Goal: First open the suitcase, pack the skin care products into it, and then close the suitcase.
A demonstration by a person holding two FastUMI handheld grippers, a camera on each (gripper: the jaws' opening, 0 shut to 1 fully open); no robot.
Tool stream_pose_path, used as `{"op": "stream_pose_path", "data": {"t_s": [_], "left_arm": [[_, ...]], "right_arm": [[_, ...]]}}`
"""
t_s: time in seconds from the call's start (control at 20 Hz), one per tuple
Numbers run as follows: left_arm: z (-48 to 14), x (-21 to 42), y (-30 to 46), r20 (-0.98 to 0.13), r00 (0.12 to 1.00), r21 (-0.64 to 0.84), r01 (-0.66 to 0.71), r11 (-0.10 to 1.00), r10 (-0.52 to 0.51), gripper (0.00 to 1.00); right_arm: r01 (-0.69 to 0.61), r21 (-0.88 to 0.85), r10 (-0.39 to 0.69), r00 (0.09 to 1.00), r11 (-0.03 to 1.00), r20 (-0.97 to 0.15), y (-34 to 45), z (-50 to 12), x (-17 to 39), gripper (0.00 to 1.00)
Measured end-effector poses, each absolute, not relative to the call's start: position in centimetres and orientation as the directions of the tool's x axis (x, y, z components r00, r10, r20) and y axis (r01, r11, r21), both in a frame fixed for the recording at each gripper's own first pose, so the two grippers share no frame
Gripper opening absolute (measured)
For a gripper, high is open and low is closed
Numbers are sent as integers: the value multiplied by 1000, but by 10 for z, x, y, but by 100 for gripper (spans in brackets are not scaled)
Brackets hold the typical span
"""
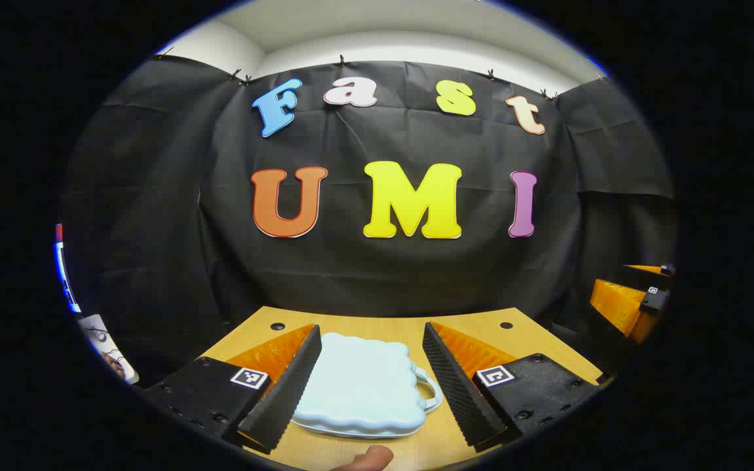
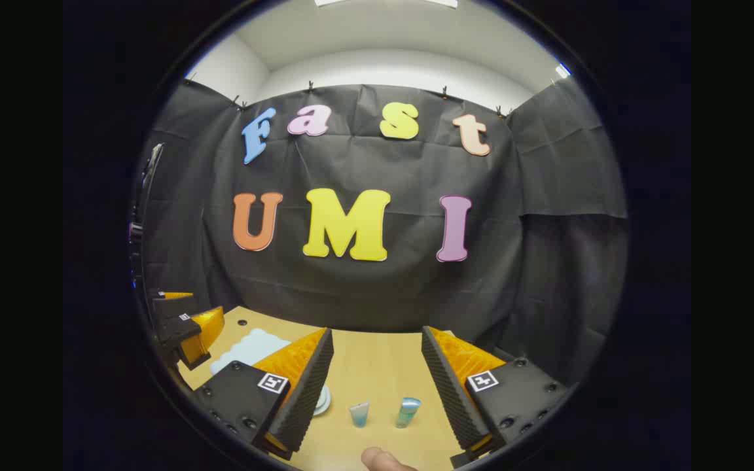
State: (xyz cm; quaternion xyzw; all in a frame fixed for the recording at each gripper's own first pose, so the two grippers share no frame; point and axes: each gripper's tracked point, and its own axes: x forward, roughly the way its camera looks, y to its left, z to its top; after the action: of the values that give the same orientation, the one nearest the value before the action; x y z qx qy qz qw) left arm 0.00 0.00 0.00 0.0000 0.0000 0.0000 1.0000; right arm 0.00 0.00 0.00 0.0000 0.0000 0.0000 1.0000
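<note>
Left gripper view
- Left gripper [image 1: 372,386] — fingers spread wide, nothing pressed between them; both hover over the wooden table [image 1: 475,327].
- Suitcase [image 1: 359,386] — small, pale blue, scalloped outline, lying flat and closed on the table. It sits in the gap between the two fingers, nearer the left finger, whose inner edge overlaps its side in the picture; contact cannot be told. Its loop handle [image 1: 430,392] points toward the right finger and stands clear of it.
- Fingertip of the person [image 1: 370,456] — at the bottom edge, below the suitcase, midway between the fingers.
- Right gripper [image 1: 639,297] — far beyond the right finger, at the rim of the view, off past the table's corner; its opening cannot be judged from here.

Right gripper view
- Right gripper [image 2: 377,386] — fingers set wide apart, holding nothing, above the table [image 2: 377,353].
- Two skin care items standing on the table between the fingers: a small pale tube [image 2: 359,414] near the middle of the gap, and a teal bottle [image 2: 408,412] just beside it, closer to the right finger. The two stand apart from each other and from both fingers.
- Round white item [image 2: 322,399] — half hidden behind the tip of the left finger; kind not clear.
- Suitcase [image 2: 251,348] — beyond the left finger, flat on the table, lid down.
- Left gripper [image 2: 184,330] — farther out past the left finger, over the suitcase's far end.
- Fingertip of the person [image 2: 380,459] — bottom edge, between the fingers.
</note>
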Motion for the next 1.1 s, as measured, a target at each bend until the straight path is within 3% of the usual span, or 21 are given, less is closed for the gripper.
{"op": "stream_pose_path", "data": {"t_s": [0.75, 0.9, 1.1], "left_arm": [[-15, 10, -32, -31, 999, 29, 24, 999, -23, 100], [-29, 15, -30, -47, 999, 114, 10, 993, -5, 100], [-58, 26, -31, -38, 999, 358, 0, 934, 15, 100]], "right_arm": [[22, -6, -23, 997, 1000, -68, -34, -21, 18, 81], [31, -23, -32, 997, 999, -66, -40, -23, 21, 81], [75, -92, -81, 995, 993, -63, -77, -34, 24, 80]]}}
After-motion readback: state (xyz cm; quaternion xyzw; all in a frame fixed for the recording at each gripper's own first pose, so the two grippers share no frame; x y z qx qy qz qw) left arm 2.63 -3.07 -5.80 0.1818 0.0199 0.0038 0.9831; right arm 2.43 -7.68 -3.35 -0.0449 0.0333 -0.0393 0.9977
